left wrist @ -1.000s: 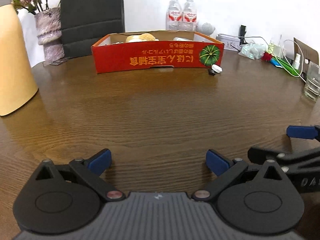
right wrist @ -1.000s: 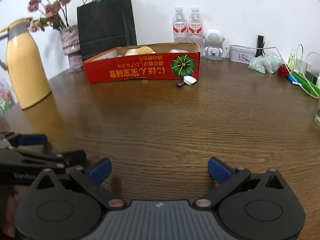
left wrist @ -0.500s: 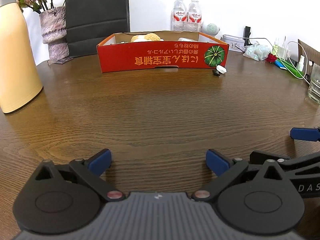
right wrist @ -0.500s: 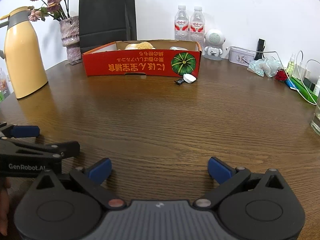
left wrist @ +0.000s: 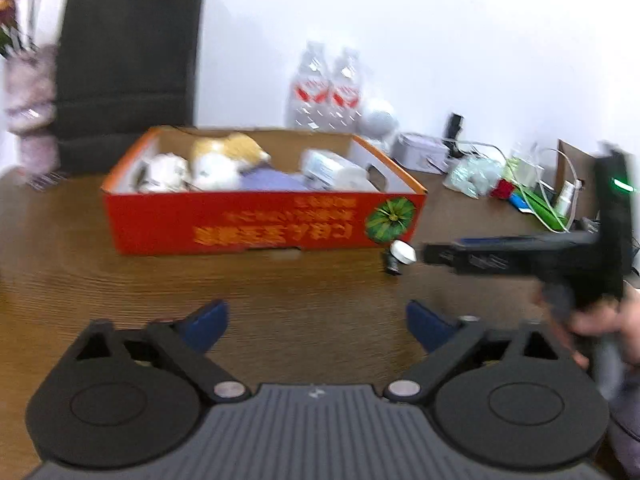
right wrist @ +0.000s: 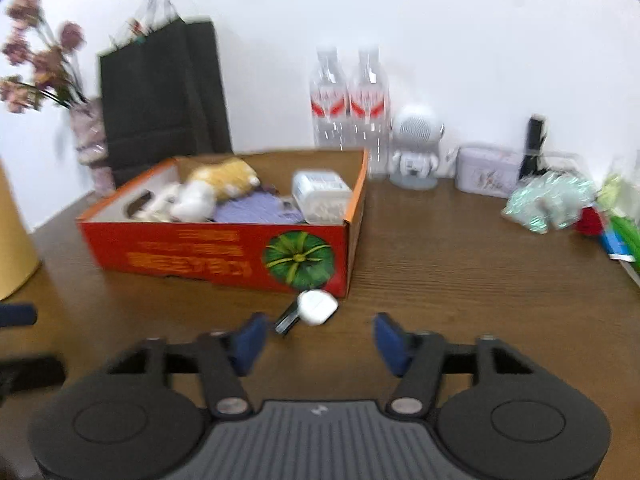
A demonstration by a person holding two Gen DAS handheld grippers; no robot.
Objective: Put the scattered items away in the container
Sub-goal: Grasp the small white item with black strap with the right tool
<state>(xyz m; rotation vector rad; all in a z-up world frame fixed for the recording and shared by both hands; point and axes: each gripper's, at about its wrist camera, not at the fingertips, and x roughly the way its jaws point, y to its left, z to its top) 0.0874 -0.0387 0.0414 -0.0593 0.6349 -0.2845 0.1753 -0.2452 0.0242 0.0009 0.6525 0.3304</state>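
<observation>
A red cardboard box stands on the brown table and holds a plush toy, a purple cloth and a clear plastic case. A small white charger with a small black piece beside it lies on the table just in front of the box's right corner. My right gripper is open and empty, just short of the charger; it also shows in the left wrist view. My left gripper is open and empty, back from the box.
Behind the box stand a black paper bag, two water bottles, a small white robot figure, a tin and a flower vase. A yellow jug is at the left. Cables and clutter lie at the right.
Both grippers have moved forward toward the box and risen, so its inside now shows. The right gripper has gone further, up to the white charger. Both stay open.
</observation>
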